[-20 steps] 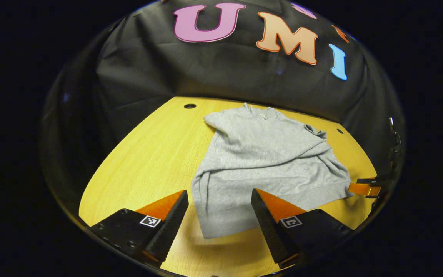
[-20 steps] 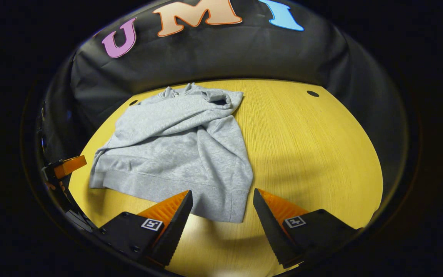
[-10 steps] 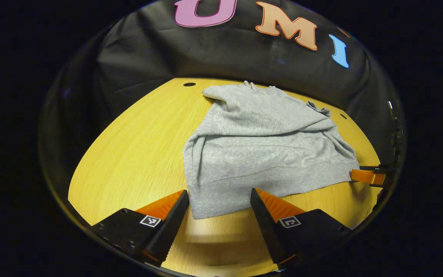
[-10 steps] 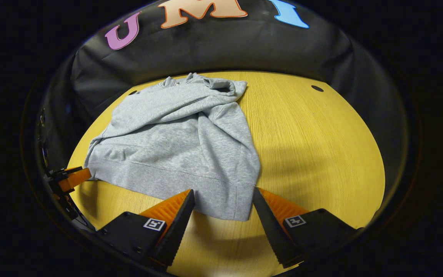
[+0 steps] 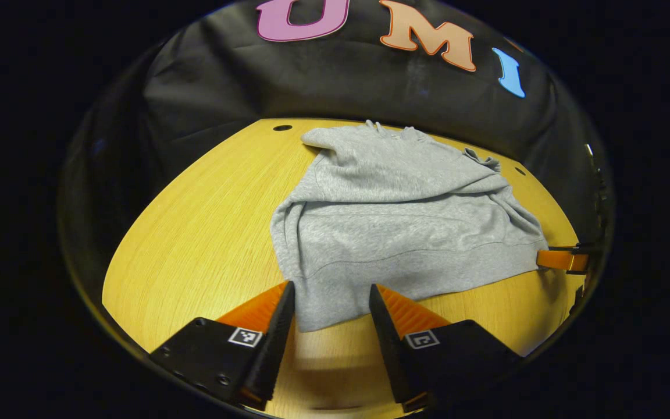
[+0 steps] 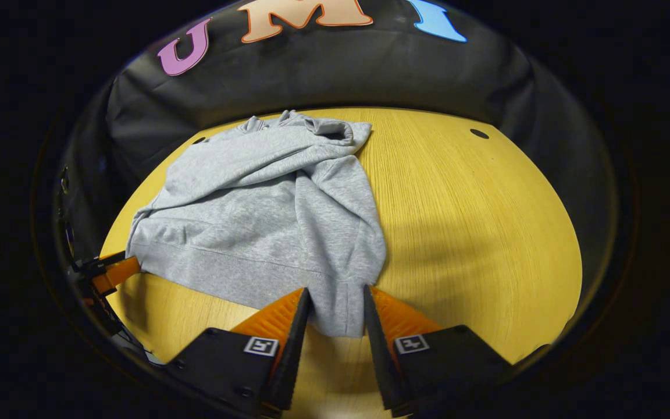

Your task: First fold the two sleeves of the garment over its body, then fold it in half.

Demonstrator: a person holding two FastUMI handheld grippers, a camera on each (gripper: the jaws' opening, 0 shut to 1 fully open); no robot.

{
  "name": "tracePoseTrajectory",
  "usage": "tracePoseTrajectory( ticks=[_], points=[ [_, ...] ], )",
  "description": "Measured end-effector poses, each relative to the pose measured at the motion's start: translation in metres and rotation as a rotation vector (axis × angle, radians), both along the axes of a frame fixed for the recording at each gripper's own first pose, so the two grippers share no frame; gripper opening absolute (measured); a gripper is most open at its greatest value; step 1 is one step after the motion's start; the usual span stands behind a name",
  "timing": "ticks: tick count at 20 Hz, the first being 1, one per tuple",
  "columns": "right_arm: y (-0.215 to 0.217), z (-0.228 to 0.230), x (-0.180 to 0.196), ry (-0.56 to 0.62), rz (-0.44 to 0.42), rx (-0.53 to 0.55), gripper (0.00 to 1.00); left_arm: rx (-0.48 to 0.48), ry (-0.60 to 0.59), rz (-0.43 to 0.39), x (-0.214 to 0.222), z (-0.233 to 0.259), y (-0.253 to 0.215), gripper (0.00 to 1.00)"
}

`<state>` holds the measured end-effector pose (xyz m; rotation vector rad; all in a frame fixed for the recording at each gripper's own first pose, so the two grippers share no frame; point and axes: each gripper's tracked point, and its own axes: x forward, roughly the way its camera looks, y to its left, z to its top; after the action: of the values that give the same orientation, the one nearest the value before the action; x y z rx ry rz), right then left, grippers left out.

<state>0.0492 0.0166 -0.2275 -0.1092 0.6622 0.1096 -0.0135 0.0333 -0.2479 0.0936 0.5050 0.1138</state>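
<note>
One grey garment lies on the yellow table, sleeves folded over its body. Two grippers present. Left gripper: jaws partly apart, straddling one hem corner. Right gripper: jaws narrowly apart around the other hem corner; whether they press it I cannot tell.

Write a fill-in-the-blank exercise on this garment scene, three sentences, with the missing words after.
1. The garment lying on the table is ____ in colour.
2. Both sleeves already lie folded over its ____.
3. The left gripper and the right gripper each straddle a corner of the garment's ____ edge.

Missing words: grey; body; bottom
</note>
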Motion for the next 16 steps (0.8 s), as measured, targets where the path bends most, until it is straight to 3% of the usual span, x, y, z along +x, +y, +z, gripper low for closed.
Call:
tracePoseTrajectory(
  ticks=[1, 3, 4, 6, 10, 16],
  points=[
    [0.002, -0.001, 0.0, 0.012, 0.0, 0.02, 0.37, -0.02, -0.004, -0.005, 0.002, 0.0, -0.002, 0.68],
    [0.004, -0.002, 0.001, 0.029, -0.009, 0.028, 0.21, -0.068, -0.006, -0.027, 0.005, 0.0, -0.011, 0.33],
    [0.005, -0.001, 0.0, 0.022, -0.007, 0.02, 0.19, -0.089, -0.003, -0.021, 0.005, -0.001, -0.013, 0.16],
    [0.007, 0.0, -0.001, 0.016, 0.017, -0.006, 0.13, -0.102, 0.004, -0.013, 0.007, -0.001, -0.013, 0.05],
    [0.008, 0.001, -0.002, 0.02, 0.02, -0.008, 0.09, -0.087, 0.013, -0.012, 0.008, 0.001, -0.014, 0.0],
    [0.019, 0.024, 0.001, -0.017, 0.043, 0.026, 0.06, -0.173, 0.006, -0.008, 0.011, 0.022, -0.018, 0.0]
  ],
)
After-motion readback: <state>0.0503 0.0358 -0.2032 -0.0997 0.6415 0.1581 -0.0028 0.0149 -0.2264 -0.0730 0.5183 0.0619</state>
